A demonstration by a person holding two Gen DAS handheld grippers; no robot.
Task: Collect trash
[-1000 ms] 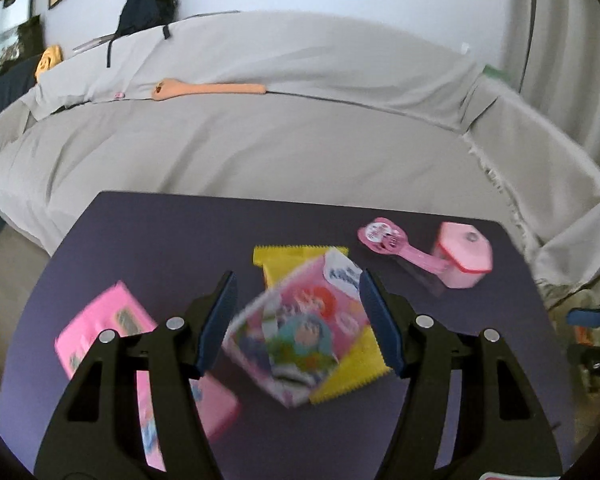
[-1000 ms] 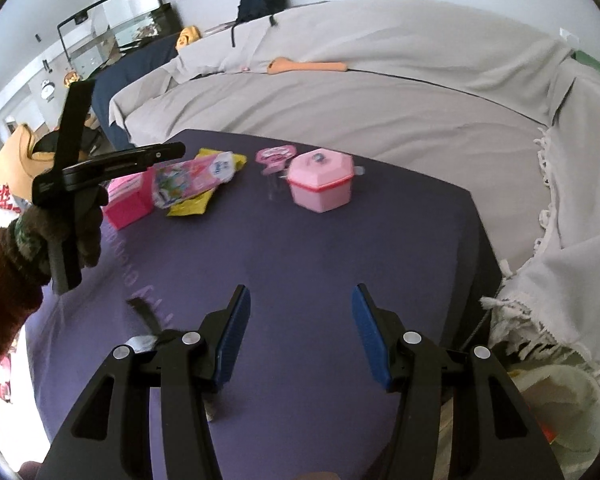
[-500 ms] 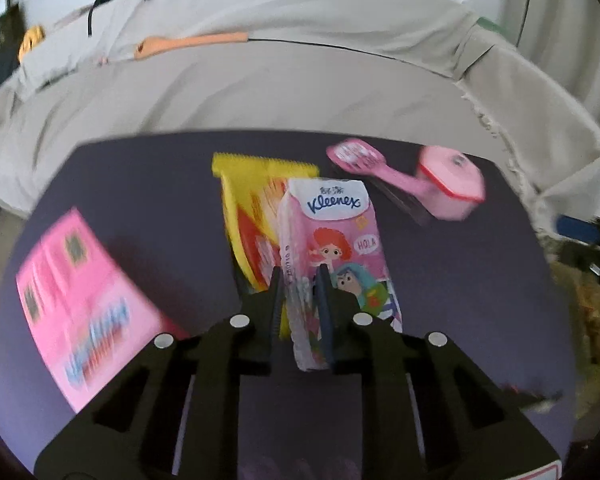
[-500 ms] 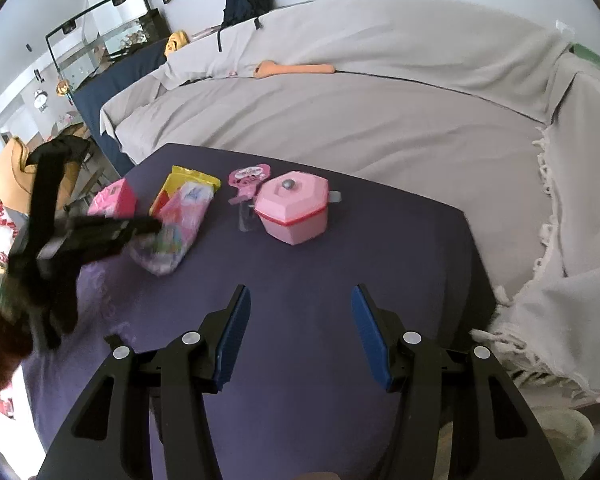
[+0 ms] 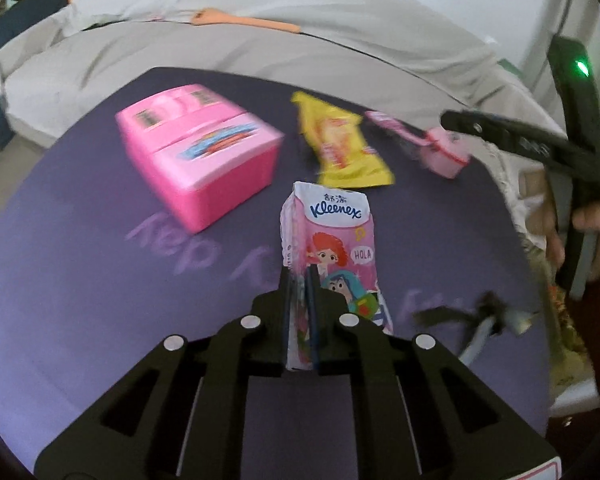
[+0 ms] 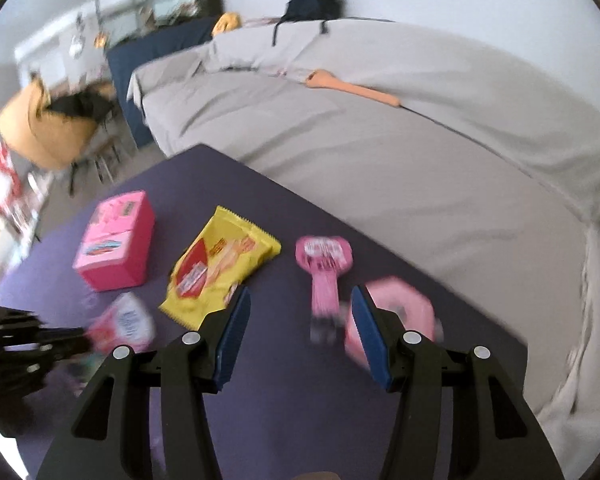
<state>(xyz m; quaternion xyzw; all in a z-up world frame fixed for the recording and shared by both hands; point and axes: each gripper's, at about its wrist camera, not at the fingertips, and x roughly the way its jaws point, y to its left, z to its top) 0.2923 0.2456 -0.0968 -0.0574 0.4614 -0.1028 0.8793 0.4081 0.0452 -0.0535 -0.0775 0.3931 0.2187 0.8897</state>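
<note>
A soft pink tissue packet (image 5: 332,256) printed with cartoon figures is clamped by its near end in the left gripper (image 5: 299,280), whose jaws have just been closing and are now pressed onto it. The packet juts forward beyond the fingertips above the dark purple table top (image 5: 80,280). "Kleenex" is read across its far end and "HOLA" in a small bubble below; smaller characters above the brand are not legible. Pale lettering on the table beneath the packet is seen, roughly "Rep", the rest being blurred.

The left gripper is pitched steeply downward. Ahead of its tips a crinkled yellow snack wrapper (image 5: 342,144) is laid flat; its red print is too blurred to be read. Ahead and to the left a pink rectangular plastic box (image 5: 198,148) with a sticker label is found, and ahead to the right a pink lidded toy pot (image 5: 444,152).

From the right wrist view the right gripper (image 6: 298,336) is seen spread open with nothing between its blue pads (image 6: 234,334), tilted down over the table. The yellow wrapper (image 6: 220,264) is just ahead of its left finger, the pink pot (image 6: 400,312) behind its right finger, and a pink heart-headed toy scoop (image 6: 325,264) ahead between them. Only the left view shows a bare hand (image 5: 592,240) around the right gripper's handle; only the right view shows the scoop clearly, plus a grey-covered sofa (image 6: 420,140) beyond the table.
</note>
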